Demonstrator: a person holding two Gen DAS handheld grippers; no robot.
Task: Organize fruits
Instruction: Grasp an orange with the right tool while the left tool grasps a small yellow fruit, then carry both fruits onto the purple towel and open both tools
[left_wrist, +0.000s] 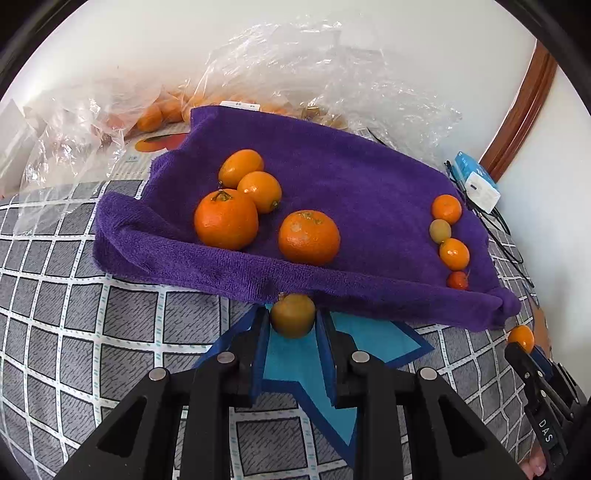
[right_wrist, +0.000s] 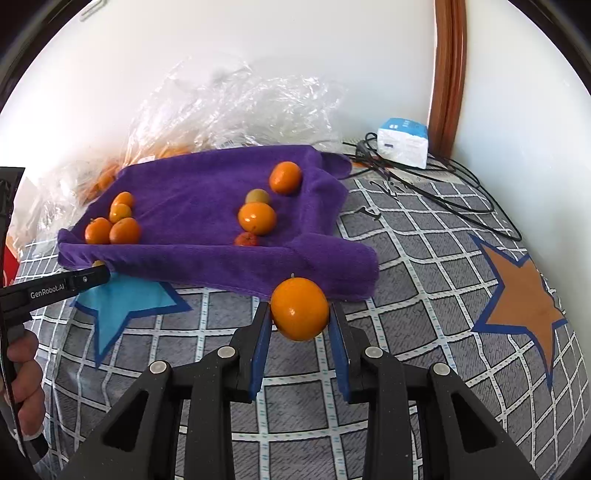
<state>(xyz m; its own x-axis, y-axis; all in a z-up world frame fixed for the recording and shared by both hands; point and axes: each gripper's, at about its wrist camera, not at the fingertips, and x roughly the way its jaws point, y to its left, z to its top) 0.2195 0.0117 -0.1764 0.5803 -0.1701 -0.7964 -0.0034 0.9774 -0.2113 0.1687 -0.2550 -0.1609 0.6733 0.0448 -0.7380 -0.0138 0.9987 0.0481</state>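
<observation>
Left wrist view: the left gripper (left_wrist: 292, 319) had its fingers (left_wrist: 260, 332) closed on a small dull-orange kumquat (left_wrist: 293, 320), pinched across its widest part, just short of the folded hem of the purple towel (left_wrist: 332, 192). Such a fruit looked light, round and smooth-skinned, firm but bruisable; I judged a squeeze across the middle, as here, safer than one near the ends, where it could squirt out. Beyond the fingers, on the towel's soft looped pile, sat two dimpled mandarins (left_wrist: 308, 237) with green stem scars and two oval kumquats (left_wrist: 241, 168) touching each other. Off to the right of the fingers ran a row of small fruits (left_wrist: 447, 208), one of them greenish. Crinkled clear plastic bags (left_wrist: 295, 66) lay behind the towel. Everything rested on a bed (left_wrist: 74, 295) under a grey checked cover.

Right wrist view: the right gripper (right_wrist: 300, 309) had its fingers (right_wrist: 263, 328) clamped on a glossy orange kumquat (right_wrist: 300, 309), held at its middle just before the towel's near edge. Its shiny skin looked slippery, so the flat blue pads needed steady, modest pressure. Ahead and left of the fingers lay the fruit groups on the towel; a stiff white box (right_wrist: 404, 142) and thin black cables (right_wrist: 443, 195) lay far right. A hand (right_wrist: 26, 376) showed at the left edge.
</observation>
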